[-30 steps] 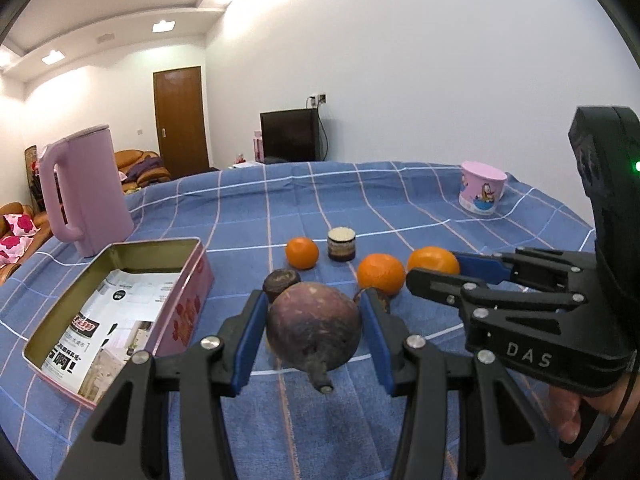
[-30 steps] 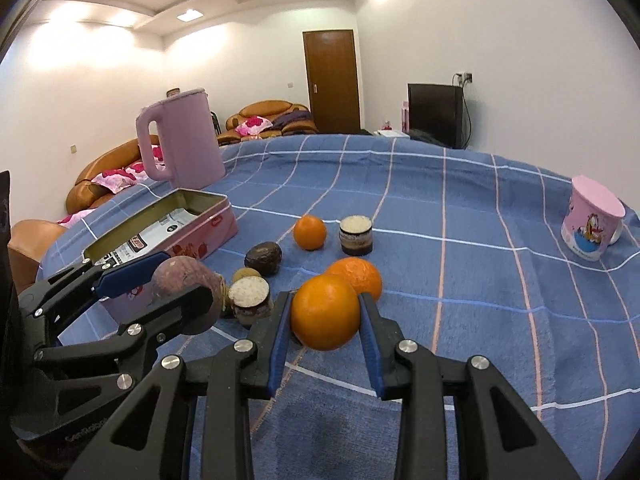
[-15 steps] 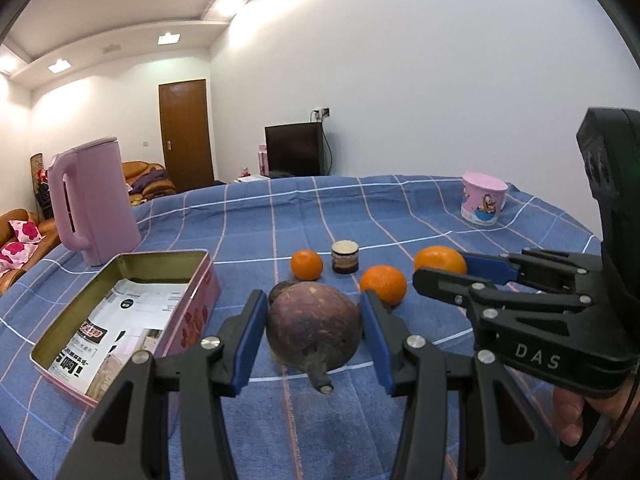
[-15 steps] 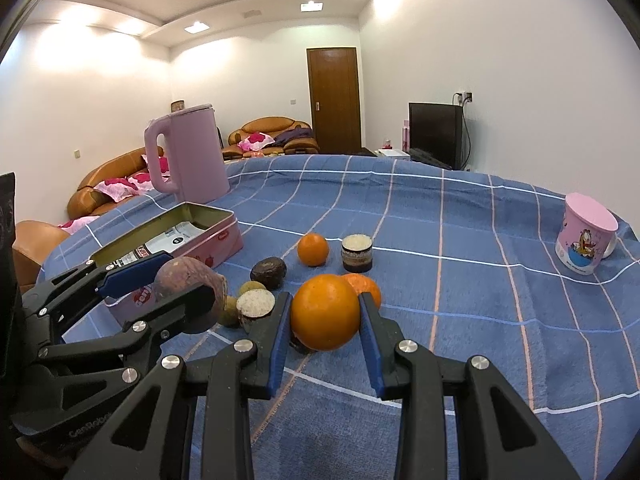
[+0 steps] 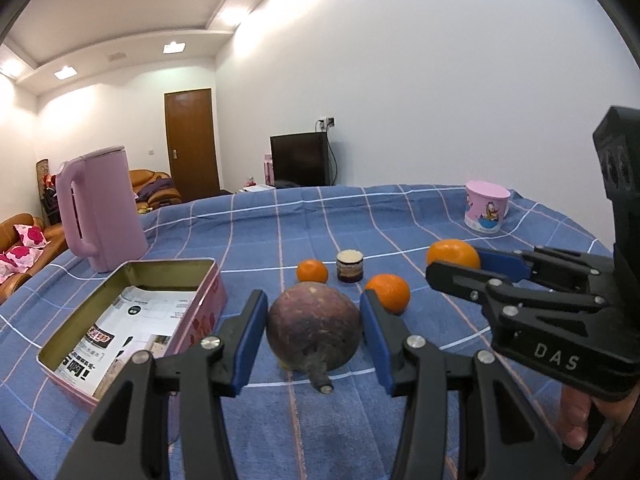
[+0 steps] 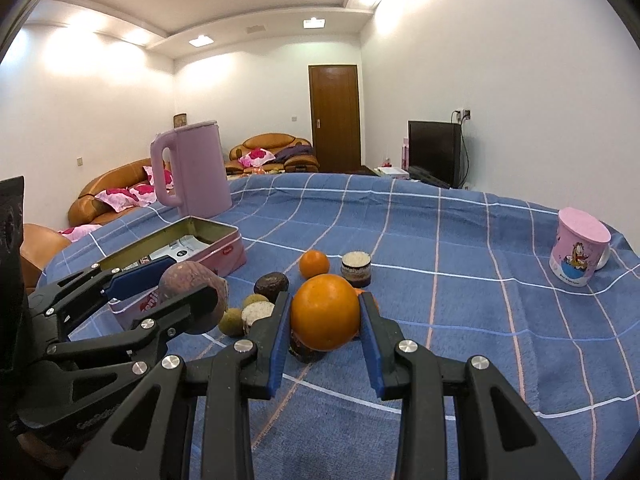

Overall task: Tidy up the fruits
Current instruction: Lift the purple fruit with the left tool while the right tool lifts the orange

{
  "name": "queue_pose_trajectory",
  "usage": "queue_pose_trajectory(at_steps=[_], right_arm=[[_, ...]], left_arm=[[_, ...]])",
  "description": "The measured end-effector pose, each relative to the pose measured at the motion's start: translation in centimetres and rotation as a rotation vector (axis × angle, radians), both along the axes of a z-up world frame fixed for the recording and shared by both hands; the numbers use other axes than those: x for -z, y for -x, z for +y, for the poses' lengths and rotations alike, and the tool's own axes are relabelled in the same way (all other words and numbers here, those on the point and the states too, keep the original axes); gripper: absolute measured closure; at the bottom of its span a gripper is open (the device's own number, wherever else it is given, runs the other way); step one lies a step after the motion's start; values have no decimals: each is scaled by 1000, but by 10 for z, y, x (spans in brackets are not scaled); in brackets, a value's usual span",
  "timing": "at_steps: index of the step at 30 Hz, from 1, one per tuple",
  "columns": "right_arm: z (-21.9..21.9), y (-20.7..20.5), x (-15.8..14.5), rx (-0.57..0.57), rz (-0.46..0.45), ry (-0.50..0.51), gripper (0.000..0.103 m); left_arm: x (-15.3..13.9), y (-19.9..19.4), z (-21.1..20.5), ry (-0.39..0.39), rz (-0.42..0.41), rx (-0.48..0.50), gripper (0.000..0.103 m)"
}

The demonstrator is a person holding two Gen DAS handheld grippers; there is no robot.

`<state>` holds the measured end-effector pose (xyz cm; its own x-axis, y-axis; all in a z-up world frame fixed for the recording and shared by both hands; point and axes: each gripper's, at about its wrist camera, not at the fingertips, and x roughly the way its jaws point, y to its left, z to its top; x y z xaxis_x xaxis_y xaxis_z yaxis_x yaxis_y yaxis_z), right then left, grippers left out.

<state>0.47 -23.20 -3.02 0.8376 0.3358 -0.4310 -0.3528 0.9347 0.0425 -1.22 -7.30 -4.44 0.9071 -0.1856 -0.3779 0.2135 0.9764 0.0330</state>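
In the left wrist view, the left gripper (image 5: 314,330) holds a dark purple round fruit (image 5: 314,330) between its two blue pads, stem toward the camera, above the table. The table is covered with a blue checked cloth (image 5: 400,216) with thin white and pink lines. To the left lies an open pink tin box (image 5: 200,308) with printed papers inside, and behind it stands a pink kettle (image 5: 100,208). Farther on the cloth are a small orange (image 5: 312,271), a small dark jar (image 5: 350,266) just beside it, and another orange (image 5: 388,298) nearer to the camera. A pink cartoon cup (image 5: 486,212) stands well apart at the right. The right gripper (image 5: 456,262) comes in from the right side, clamped on a big orange (image 5: 452,254). Behind the table there are white walls, a brown door (image 5: 192,144), a black television (image 5: 300,160) and an orange sofa (image 5: 24,236) with pink cushions.

In the right wrist view, the right gripper (image 6: 325,312) presses its pads on both sides of the big orange (image 6: 325,312), which is lifted over the cloth (image 6: 460,280). The left gripper (image 6: 188,296) at the left is closed on the purple fruit (image 6: 192,292). Between the two, on the cloth, lie a dark oval fruit (image 6: 272,284), two small greenish-brown fruits (image 6: 232,322) and a cut piece with a pale face (image 6: 258,314). The tin box (image 6: 224,248), the kettle (image 6: 192,168), the small orange (image 6: 314,264), the jar (image 6: 356,268) and the cup (image 6: 580,248) are visible beyond. The ceiling has several lamps (image 6: 200,40).
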Motion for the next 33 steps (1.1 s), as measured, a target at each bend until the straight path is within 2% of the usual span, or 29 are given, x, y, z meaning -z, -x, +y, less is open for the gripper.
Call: queue_pose_trajectory(at_steps=[25,33], right_arm=[[1,22,-9,-1,-118,0,68],[9,12,-15,-25,-92,5,68]], left_arm=[[-15,12,9,2,-102,-49,53],[-23,0,35,15,-70,-120,53]])
